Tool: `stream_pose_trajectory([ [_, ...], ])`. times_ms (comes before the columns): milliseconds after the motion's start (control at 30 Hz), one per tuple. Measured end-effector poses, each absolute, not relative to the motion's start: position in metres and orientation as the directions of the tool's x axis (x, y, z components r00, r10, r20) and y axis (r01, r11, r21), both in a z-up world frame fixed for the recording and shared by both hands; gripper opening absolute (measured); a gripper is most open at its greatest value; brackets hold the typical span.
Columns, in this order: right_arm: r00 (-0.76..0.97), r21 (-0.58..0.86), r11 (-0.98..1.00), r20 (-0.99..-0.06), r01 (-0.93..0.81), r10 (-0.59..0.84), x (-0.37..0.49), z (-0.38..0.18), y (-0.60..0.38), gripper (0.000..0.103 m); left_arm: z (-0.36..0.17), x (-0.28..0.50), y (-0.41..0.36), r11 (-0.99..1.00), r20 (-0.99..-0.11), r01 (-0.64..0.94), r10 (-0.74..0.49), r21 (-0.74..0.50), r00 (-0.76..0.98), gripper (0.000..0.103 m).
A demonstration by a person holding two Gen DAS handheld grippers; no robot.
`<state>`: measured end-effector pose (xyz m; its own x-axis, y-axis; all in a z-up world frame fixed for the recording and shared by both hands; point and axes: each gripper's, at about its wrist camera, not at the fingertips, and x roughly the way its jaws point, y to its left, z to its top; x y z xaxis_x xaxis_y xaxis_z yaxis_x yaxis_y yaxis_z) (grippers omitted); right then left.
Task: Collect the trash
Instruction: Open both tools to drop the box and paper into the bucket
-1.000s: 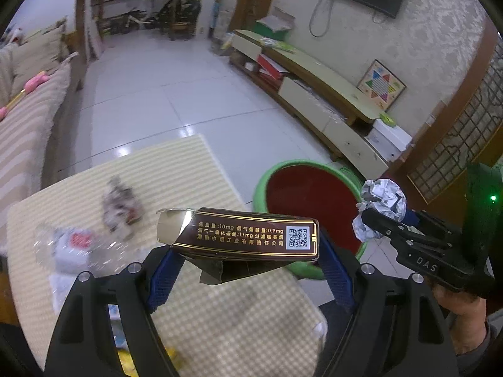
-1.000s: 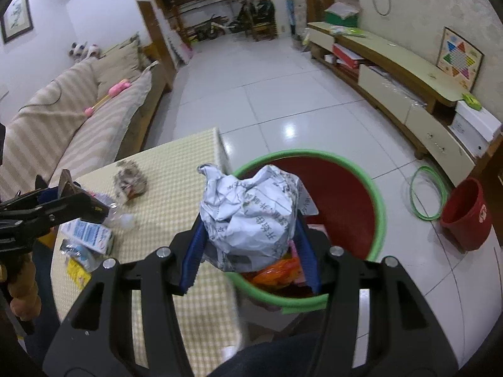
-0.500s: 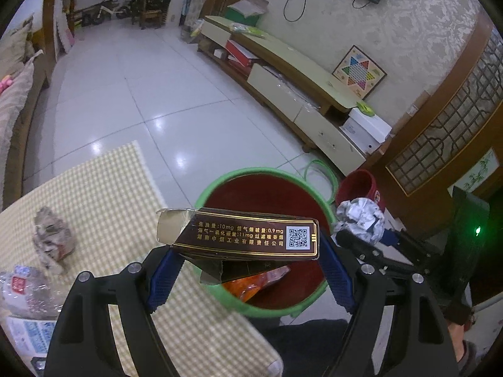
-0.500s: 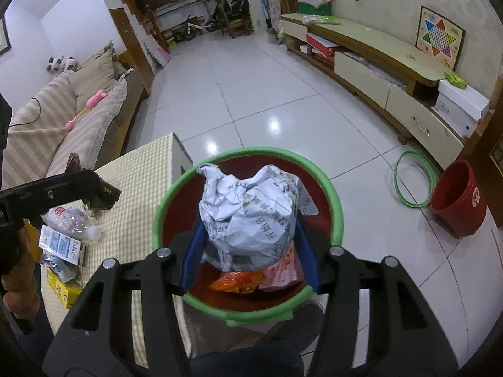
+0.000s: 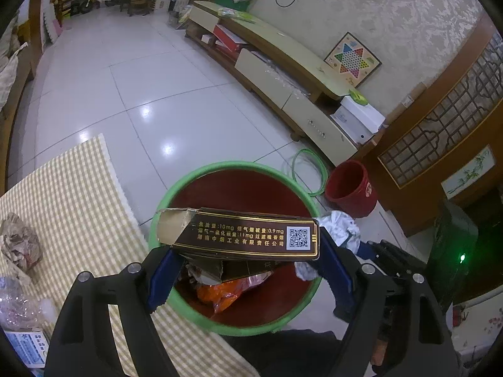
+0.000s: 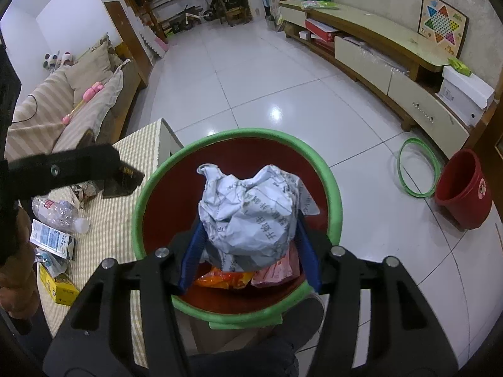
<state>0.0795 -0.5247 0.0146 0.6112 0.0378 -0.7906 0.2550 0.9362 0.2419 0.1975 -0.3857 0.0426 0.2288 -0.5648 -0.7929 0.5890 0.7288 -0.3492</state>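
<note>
We judged both pieces of trash to be light. The cigarette carton (image 5: 248, 235), a long dark box with one torn end, looked stiff along its length but hollow and easy to crush, so a hold across its two ends suited it. The crumpled paper ball (image 6: 248, 216) looked soft and springy, and would yield wherever it was pinched, so a hold across its middle sufficed.

The left gripper (image 5: 248, 267) stood wide, its blue pads (image 5: 162, 278) pressed against the ends of the carton, which it held level over the bin (image 5: 176, 191). The right gripper (image 6: 248, 257) stood about half closed, its pads squeezing the lower sides of the paper ball, also above the bin. Neither item touched the bin or its contents.

The bin, red inside with a green rim, stood on the floor just beside the table (image 5: 72, 188) and already held orange and pink wrappers (image 6: 226, 279). More trash lay on the checked tablecloth: a crushed plastic bottle (image 6: 59, 210), a small carton (image 6: 52, 240) and a crumpled wrapper (image 5: 19, 245). We judged that both held items were placed for release.
</note>
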Motion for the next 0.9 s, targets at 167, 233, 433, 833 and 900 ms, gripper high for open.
stream_pose_trajectory([
  [167, 0.62, 0.232, 0.94, -0.784, 0.251, 0.028, 0.08, 0.018, -0.526, 0.06, 0.049, 0.201, -0.39, 0.722, -0.786, 0.595, -0.574, -0.355, 0.228, 0.078],
  [233, 0.618, 0.225, 0.942, -0.786, 0.249, 0.024, 0.081, 0.019, -0.525, 0.075, 0.05, 0.201, -0.391, 0.718, -0.786, 0.599, -0.575, -0.353, 0.226, 0.083],
  [433, 0.617, 0.216, 0.944, -0.787, 0.251, 0.016, 0.078, 0.019, -0.521, 0.092, 0.052, 0.201, -0.389, 0.726, -0.791, 0.596, -0.565, -0.342, 0.235, 0.095],
  [833, 0.64, 0.208, 0.952, -0.768, 0.222, 0.019, 0.073, 0.042, -0.496, 0.092, 0.07, 0.197, -0.333, 0.767, -0.778, 0.55, -0.552, -0.332, 0.3, 0.095],
  [900, 0.645, 0.209, 0.956, -0.763, 0.208, 0.026, 0.072, 0.046, -0.486, 0.092, 0.075, 0.195, -0.322, 0.772, -0.777, 0.547, -0.546, -0.322, 0.314, 0.095],
])
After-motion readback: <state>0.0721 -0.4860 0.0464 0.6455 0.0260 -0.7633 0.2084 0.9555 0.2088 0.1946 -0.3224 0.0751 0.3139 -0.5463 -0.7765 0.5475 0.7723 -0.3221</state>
